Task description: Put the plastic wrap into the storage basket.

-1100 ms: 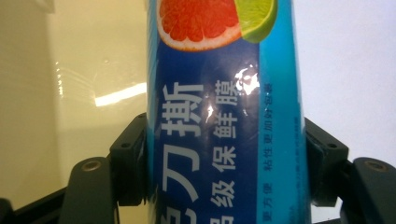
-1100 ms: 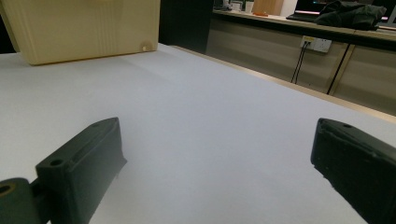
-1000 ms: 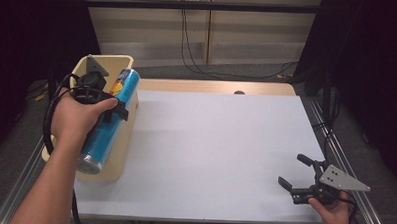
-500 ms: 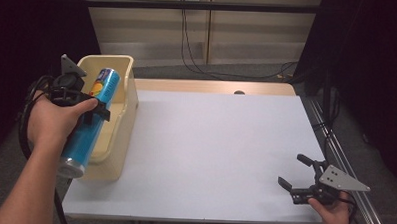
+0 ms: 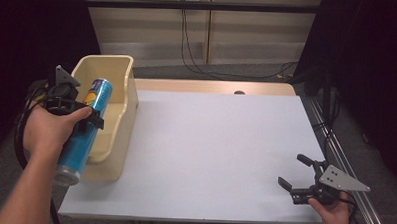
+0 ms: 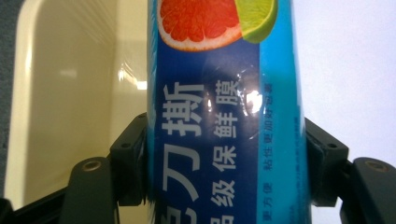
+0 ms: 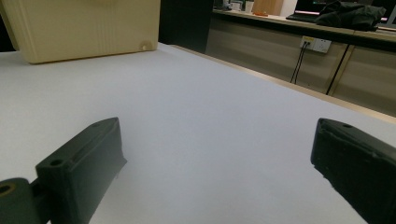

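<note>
Bright blue cylindrical tube (image 6: 224, 112), darker navy band down its middle, white Chinese lettering, a pink-red grapefruit slice and green lime wedge printed at the top. Pale cream plastic bin (image 5: 118, 84) at the left. White tabletop (image 5: 210, 142), light wood far edge.

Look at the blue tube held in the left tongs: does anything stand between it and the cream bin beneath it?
Nothing visible does. The left tongs are shut on the blue tube, which hangs tilted over the open cream bin. The bin's inside looks bare in the left gripper view, though the tube hides part of it.
</note>
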`<state>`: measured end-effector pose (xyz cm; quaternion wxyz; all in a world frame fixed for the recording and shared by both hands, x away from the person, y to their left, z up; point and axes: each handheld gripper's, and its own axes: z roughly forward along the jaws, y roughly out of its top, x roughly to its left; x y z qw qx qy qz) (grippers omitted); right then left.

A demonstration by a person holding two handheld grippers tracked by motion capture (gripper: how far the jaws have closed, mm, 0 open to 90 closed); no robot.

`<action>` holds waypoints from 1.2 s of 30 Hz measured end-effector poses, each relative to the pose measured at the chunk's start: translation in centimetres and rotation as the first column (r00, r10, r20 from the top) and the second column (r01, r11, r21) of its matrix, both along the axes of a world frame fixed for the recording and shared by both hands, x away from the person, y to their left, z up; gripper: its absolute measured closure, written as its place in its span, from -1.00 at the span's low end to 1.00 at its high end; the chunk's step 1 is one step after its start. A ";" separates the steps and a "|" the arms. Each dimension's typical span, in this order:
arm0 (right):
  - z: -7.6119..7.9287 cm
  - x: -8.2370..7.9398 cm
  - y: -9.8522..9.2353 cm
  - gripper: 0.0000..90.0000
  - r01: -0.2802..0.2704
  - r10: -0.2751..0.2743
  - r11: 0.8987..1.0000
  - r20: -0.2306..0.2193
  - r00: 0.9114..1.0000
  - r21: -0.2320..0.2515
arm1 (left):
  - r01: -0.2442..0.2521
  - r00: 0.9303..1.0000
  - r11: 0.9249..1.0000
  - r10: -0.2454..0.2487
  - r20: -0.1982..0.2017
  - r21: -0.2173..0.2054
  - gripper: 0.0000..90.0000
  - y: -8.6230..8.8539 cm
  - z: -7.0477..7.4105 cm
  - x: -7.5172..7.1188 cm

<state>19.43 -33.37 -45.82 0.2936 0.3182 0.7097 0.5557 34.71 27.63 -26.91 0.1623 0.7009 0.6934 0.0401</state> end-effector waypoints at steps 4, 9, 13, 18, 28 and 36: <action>0.0 0.0 0.0 -0.96 0.002 -0.002 1.000 -0.001 1.000 0.002 | -0.007 1.000 0.999 0.008 -0.022 0.040 -0.29 -0.1 -0.5 0.1; 0.0 0.0 0.0 -0.96 0.000 0.000 1.000 0.000 1.000 0.000 | -0.021 0.999 0.999 0.022 -0.031 0.024 -0.29 0.2 -1.0 0.2; 0.0 0.1 0.0 -0.96 -0.002 0.002 1.000 0.000 1.000 -0.001 | -0.021 0.999 0.999 0.023 -0.050 0.031 -0.29 0.2 -1.4 0.4; 0.0 0.0 0.1 -0.96 -0.001 0.001 1.000 -0.003 1.000 0.003 | -0.023 0.998 0.999 0.026 -0.064 0.037 -0.29 0.0 -2.0 0.7; 0.0 0.1 0.0 -0.96 -0.002 0.002 1.000 0.001 1.000 -0.003 | -0.039 0.994 0.999 0.041 -0.102 0.021 -0.30 -0.5 -2.6 1.0; 0.0 0.1 0.0 -0.96 -0.002 0.002 1.000 0.001 1.000 -0.004 | -0.058 0.991 0.998 0.061 -0.118 0.034 -0.30 -0.4 -2.5 1.0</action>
